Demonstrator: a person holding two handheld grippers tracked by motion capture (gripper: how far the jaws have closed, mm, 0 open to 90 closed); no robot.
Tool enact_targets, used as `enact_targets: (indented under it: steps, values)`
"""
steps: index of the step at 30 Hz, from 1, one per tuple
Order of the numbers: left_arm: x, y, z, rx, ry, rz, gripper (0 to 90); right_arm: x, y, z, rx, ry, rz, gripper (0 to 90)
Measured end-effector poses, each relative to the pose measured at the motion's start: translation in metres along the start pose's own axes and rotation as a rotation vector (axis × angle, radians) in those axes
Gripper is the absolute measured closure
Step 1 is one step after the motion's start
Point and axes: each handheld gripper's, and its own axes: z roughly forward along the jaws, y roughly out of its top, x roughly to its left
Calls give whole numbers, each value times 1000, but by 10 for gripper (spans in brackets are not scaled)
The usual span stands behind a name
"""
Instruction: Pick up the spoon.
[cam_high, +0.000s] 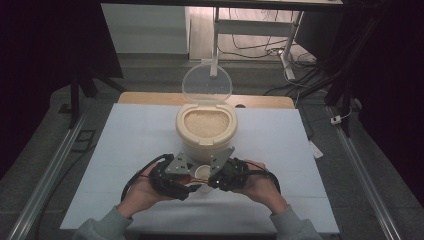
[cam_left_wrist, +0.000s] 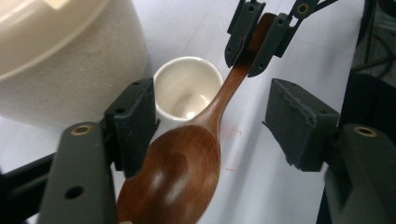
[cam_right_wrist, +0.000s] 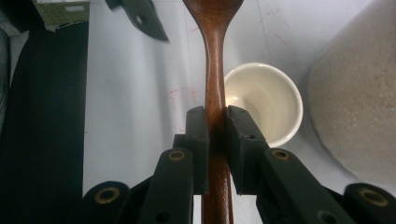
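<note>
The wooden spoon (cam_left_wrist: 187, 163) is judged light, stiff and smooth, so it may slip; take hold on the narrow handle, not the bowl. Left gripper (cam_left_wrist: 210, 126): jaws stand wide, the spoon bowl between them, lying against the left finger (cam_left_wrist: 133, 123) and apart from the other. Right gripper (cam_right_wrist: 215, 149): fingers (cam_right_wrist: 196, 140) clamped narrow on the handle. The small cup (cam_right_wrist: 264, 100) stands just beside the right finger, the rice container (cam_high: 206, 127) beyond it.
</note>
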Motion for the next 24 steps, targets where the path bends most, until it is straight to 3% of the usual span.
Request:
enact_targets:
  steps: [7,11,15,21,24]
  values:
    - [-2,2,10,65,-54,39,479,6,7,0,9,-9,-33,789]
    - [-3,1,12,86,-58,55,537,9,9,0,-1,-10,-46,789]
    - [-4,1,13,108,-59,76,596,14,14,0,32,-18,-84,789]
    - [-6,-1,18,140,-56,102,678,18,17,1,35,-24,-114,788]
    - [-7,-3,19,144,-74,122,716,19,17,1,36,-21,-132,788]
